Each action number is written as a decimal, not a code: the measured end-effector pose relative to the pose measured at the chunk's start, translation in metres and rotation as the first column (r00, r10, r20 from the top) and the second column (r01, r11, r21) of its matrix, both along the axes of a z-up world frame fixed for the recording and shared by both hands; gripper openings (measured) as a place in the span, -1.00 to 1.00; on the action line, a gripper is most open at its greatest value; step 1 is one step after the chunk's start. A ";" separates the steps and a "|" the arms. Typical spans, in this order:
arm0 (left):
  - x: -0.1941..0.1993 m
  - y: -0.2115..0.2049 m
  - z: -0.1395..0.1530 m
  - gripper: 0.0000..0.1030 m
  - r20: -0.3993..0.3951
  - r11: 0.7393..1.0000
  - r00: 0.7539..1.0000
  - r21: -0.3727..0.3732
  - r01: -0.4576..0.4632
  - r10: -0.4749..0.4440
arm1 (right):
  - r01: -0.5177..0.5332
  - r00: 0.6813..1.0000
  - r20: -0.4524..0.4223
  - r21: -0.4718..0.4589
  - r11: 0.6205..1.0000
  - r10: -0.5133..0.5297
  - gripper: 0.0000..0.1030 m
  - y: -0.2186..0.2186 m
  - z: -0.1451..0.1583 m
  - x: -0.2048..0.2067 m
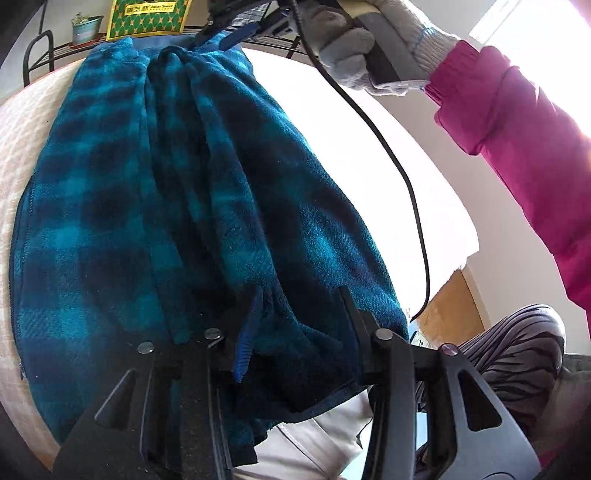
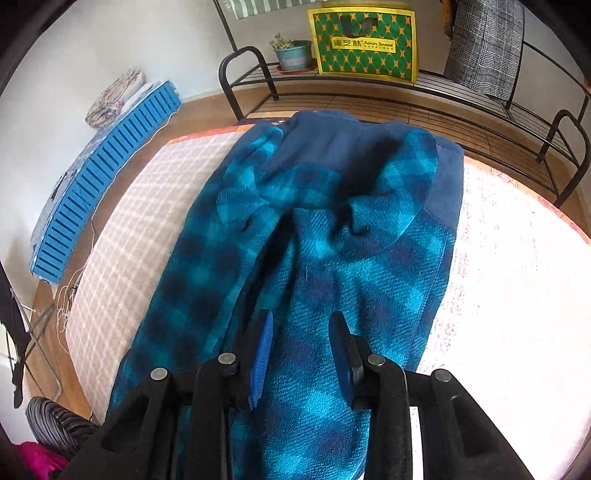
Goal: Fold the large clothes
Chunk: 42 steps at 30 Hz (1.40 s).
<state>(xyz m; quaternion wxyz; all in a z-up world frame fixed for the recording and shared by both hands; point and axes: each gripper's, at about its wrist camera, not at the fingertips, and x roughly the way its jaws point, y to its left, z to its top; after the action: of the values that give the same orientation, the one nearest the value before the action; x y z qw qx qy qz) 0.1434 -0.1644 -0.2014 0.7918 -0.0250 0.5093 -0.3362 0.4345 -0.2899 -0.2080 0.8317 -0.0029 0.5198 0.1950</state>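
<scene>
A teal and navy plaid fleece jacket (image 1: 155,192) lies lengthwise on a pale checked mat (image 1: 22,155). My left gripper (image 1: 301,295) is at the jacket's near hem, its fingers apart with a thick fold of fleece between them. In the right wrist view the jacket (image 2: 332,229) lies with its navy collar at the far end. My right gripper (image 2: 301,321) hovers over the jacket's middle, fingers apart, fabric showing between them. The right gripper also shows at the top of the left wrist view (image 1: 236,29), at the collar end, held by a gloved hand (image 1: 354,48).
A black metal rack (image 2: 406,96) stands beyond the mat with a yellow-green bag (image 2: 364,40), a potted plant (image 2: 291,53) and a grey plaid cloth (image 2: 484,48). A blue slatted crate (image 2: 99,181) lies at the left. A black cable (image 1: 406,184) hangs at the right.
</scene>
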 end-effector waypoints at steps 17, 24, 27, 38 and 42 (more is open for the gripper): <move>-0.021 0.042 0.000 -1.00 -0.032 0.994 0.997 -0.083 -0.071 0.069 | 0.053 0.999 -0.012 -0.035 0.998 -0.053 -0.94 0.016 -0.018 0.011; -0.017 0.052 0.011 -1.00 -0.050 0.988 0.994 -0.113 -0.107 0.102 | 0.057 0.997 -0.041 -0.047 0.997 -0.059 -0.94 0.027 -0.035 0.020; -0.013 0.051 0.014 -0.49 -0.058 0.988 0.992 -0.101 -0.115 0.109 | 0.059 0.997 -0.043 -0.049 0.997 -0.061 -0.94 0.027 -0.034 0.016; -0.024 0.021 0.003 -0.97 0.004 0.999 1.000 -0.027 -0.017 0.017 | 0.055 0.998 -0.034 -0.048 0.997 -0.057 -0.94 0.027 -0.021 0.018; -0.026 0.045 0.006 -0.97 0.010 0.998 0.998 -0.023 -0.060 0.060 | 0.058 0.998 -0.017 -0.013 0.998 -0.058 -0.94 0.032 -0.015 0.022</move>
<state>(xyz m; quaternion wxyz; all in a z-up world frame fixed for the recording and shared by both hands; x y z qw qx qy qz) 0.1171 -0.1197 -0.1956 0.8040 -0.0474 0.5003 -0.3180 0.4562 -0.2581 -0.2226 0.8324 0.0088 0.5282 0.1675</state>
